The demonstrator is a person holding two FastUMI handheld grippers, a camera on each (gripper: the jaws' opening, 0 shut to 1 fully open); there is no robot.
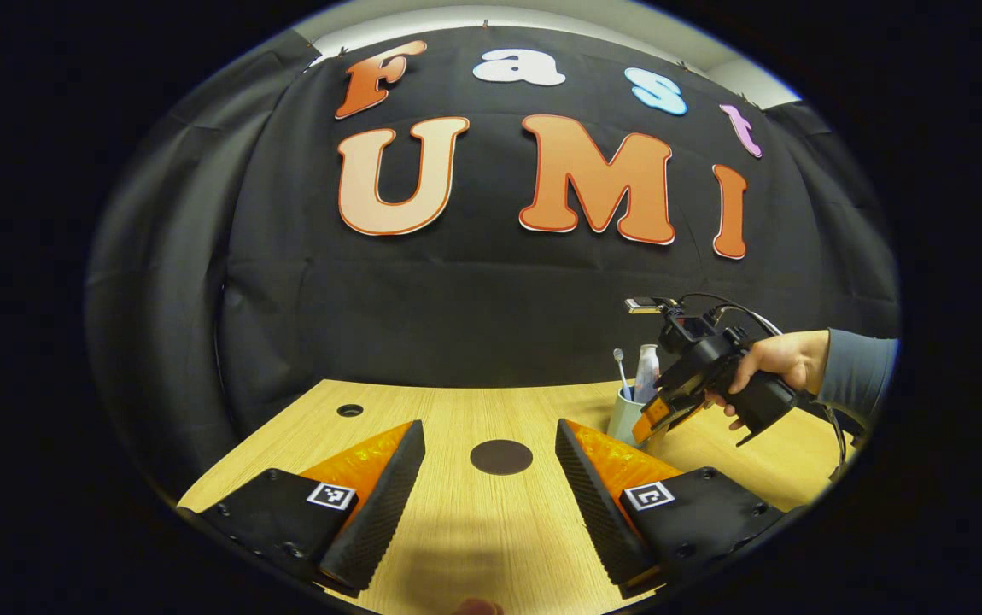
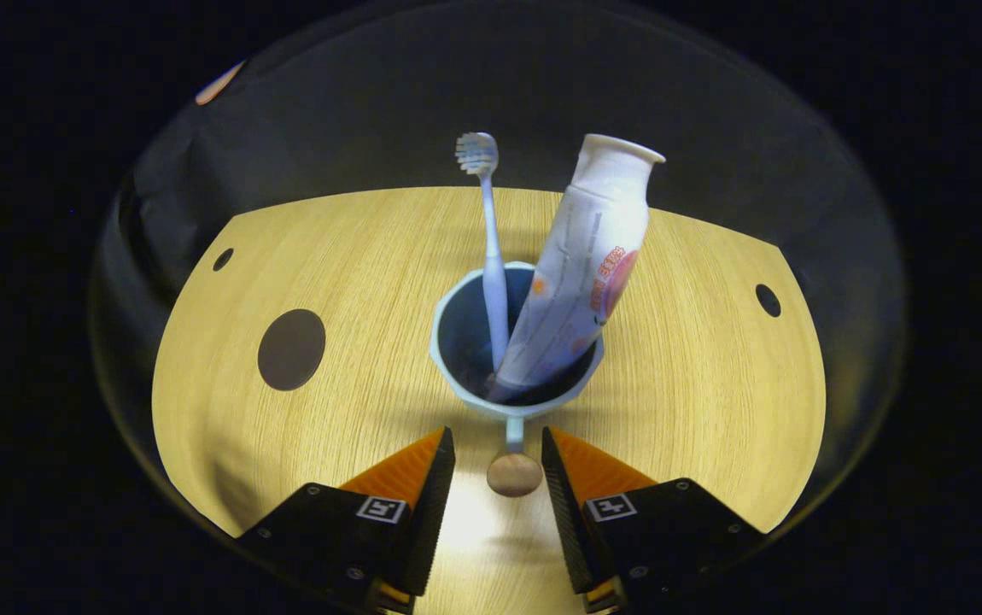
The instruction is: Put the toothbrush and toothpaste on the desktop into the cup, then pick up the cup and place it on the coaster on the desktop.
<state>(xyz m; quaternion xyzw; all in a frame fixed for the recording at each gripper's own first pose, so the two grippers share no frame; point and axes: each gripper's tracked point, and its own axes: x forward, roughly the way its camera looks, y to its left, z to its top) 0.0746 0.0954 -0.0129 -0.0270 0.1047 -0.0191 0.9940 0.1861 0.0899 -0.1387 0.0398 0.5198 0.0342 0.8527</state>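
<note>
Right gripper (image 2: 498, 465) sat low over light wood desktop (image 2: 696, 359), jaws apart either side of round knob ending pale blue cup's (image 2: 465, 342) handle, not clamped. Held pale blue toothbrush (image 2: 491, 256) and white toothpaste tube (image 2: 581, 273), both upright-leaning inside cup. Left gripper (image 1: 491, 478) hovered wide open, dark brown round coaster (image 1: 501, 457) between fingers, well apart from cup.

Before me a light wooden bench (image 1: 457, 410) fills the lower frame; black cloth wall (image 1: 286, 282) behind, pale ceiling strip (image 1: 542, 17) at top.
</note>
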